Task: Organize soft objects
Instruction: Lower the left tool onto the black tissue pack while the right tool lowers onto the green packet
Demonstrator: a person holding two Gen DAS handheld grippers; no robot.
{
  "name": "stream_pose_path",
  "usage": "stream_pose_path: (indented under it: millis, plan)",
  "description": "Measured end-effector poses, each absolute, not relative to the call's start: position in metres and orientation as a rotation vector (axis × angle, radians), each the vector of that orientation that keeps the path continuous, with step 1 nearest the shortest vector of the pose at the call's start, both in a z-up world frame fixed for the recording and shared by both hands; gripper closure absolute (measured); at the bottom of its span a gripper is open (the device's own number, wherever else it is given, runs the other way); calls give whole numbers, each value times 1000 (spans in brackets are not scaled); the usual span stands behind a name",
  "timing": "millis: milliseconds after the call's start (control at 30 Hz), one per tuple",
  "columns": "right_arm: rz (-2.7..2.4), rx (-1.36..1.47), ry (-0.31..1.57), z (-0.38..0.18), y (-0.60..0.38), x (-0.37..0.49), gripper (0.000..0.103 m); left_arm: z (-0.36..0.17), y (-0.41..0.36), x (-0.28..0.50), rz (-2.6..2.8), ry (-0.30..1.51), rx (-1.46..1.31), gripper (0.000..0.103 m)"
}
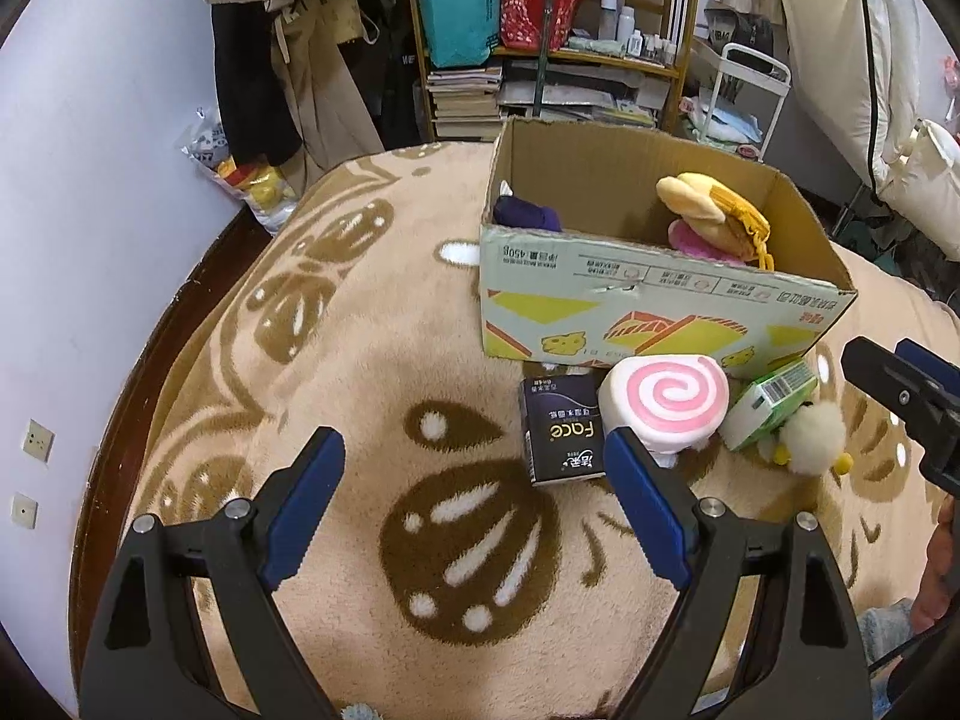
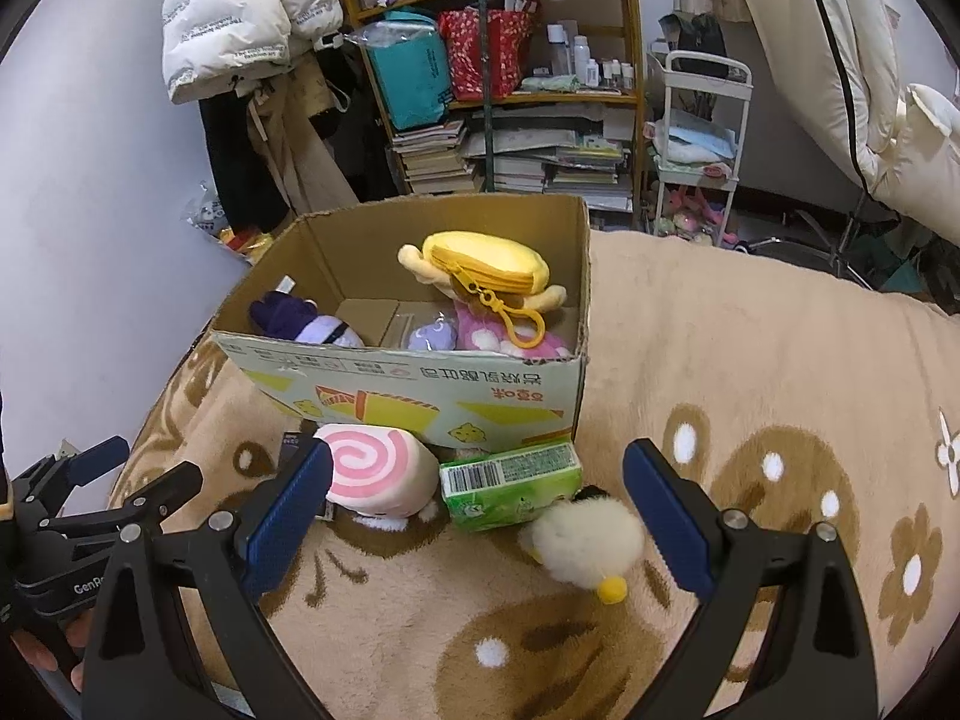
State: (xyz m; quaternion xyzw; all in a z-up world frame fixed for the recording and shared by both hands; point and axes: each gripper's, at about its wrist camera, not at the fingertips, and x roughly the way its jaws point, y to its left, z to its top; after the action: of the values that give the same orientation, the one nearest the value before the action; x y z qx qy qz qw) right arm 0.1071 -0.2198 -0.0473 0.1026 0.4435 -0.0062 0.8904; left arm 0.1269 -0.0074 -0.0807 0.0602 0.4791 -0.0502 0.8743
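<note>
A cardboard box [image 1: 660, 306] [image 2: 420, 387] stands on the beige blanket. Inside lie a yellow plush pouch [image 1: 717, 210] [image 2: 486, 264], a pink plush [image 2: 510, 339] and a purple plush [image 1: 528, 213] [image 2: 300, 318]. In front of the box lie a pink-swirl roll plush [image 1: 669, 399] [image 2: 378, 474], a dark tissue pack [image 1: 561, 429], a green tissue pack [image 1: 771, 402] [image 2: 510, 486] and a fluffy white chick [image 1: 810, 438] [image 2: 585, 543]. My left gripper [image 1: 474, 480] is open and empty, short of the dark pack. My right gripper [image 2: 480, 498] is open and empty, just short of the green pack and chick.
A bookshelf [image 2: 510, 90] with bags, bottles and books stands behind the bed, with hanging coats [image 2: 252, 30] to its left and a white cart [image 2: 702, 138] to its right. A wall [image 1: 90, 210] runs along the bed's left edge. White bedding [image 2: 870, 90] is piled at the right.
</note>
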Motion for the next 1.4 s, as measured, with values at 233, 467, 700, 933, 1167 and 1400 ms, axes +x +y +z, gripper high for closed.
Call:
stream_pose_path:
  millis: [233,467,700,933,1167,1400]
  plan:
    - [-25,214,948,-57,-220,115,2,-90,-10,135,-101,1023,134,16]
    - [-31,203,968,-65,-218,121,2,-106,-15,143,-90,1069,164,16]
    - [-54,214,992,-76,-220,128,2,-123,-21,153,-92,1118,187,16]
    - [-76,237,1033,-92,-225,135,2,-138,-24,158,-86,1173,209,16]
    - [-83,224,1070,-104,-223,141,2,-150,-28,164,-111,1207,195,16]
    - [-112,224,1089,-109,-227,143,2,-158,-37,167,-118,1213,235,16]
